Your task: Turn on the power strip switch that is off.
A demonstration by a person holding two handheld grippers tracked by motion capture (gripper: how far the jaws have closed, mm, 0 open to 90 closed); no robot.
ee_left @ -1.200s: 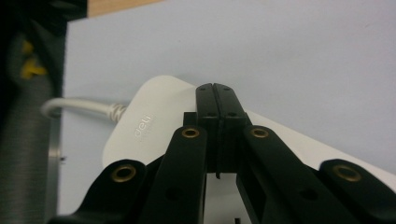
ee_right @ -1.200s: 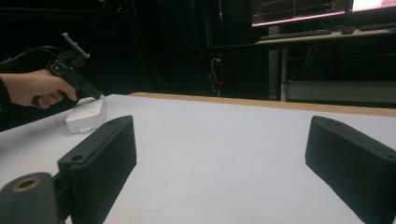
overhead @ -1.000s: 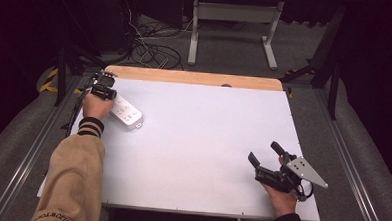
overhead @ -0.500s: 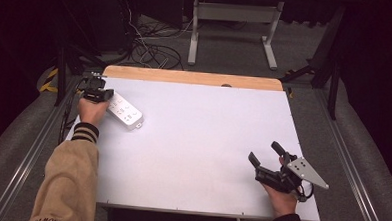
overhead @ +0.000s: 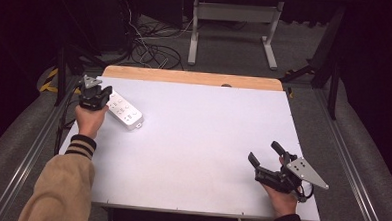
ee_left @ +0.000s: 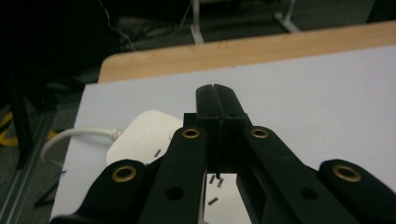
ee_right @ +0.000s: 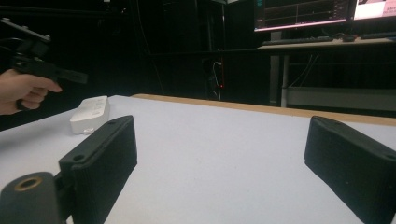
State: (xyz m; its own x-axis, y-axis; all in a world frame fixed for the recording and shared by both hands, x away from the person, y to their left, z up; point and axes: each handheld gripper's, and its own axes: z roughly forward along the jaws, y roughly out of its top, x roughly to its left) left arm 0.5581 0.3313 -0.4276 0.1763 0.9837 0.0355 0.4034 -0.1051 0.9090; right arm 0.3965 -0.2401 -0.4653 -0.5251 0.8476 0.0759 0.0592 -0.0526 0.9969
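Across the middle of the high view spreads the white table top (overhead: 197,155), the biggest thing in sight, with a strip of bare wood (overhead: 185,77) along its far edge. Beyond that strip, in the upper part of the frame, dark floor carries a tangle of cables (overhead: 151,51) and the pale legs of a metal stand (overhead: 232,27).

At the lower left of that view a forearm in a tan sleeve (overhead: 60,194) with a striped cuff comes in from the bottom. Its hand holds the left gripper (overhead: 100,92) over the upper left corner of the table. Seen from the left gripper view, its two black jaws are pressed flat together with nothing between them.

At the lower right of the high view the right gripper (overhead: 266,152) rests low over the table near the front edge, with the grey three-cornered plate on top. From the right gripper view its jaws stand wide apart, with bare table between them.

Smallest is the white power strip (overhead: 125,110), lying flat in the upper left part of the table, just to the right of the left gripper and well apart from the right one. Below the left jaws in the left gripper view, its rounded end (ee_left: 140,137) shows, with a white cord (ee_left: 77,136) running off to the left.
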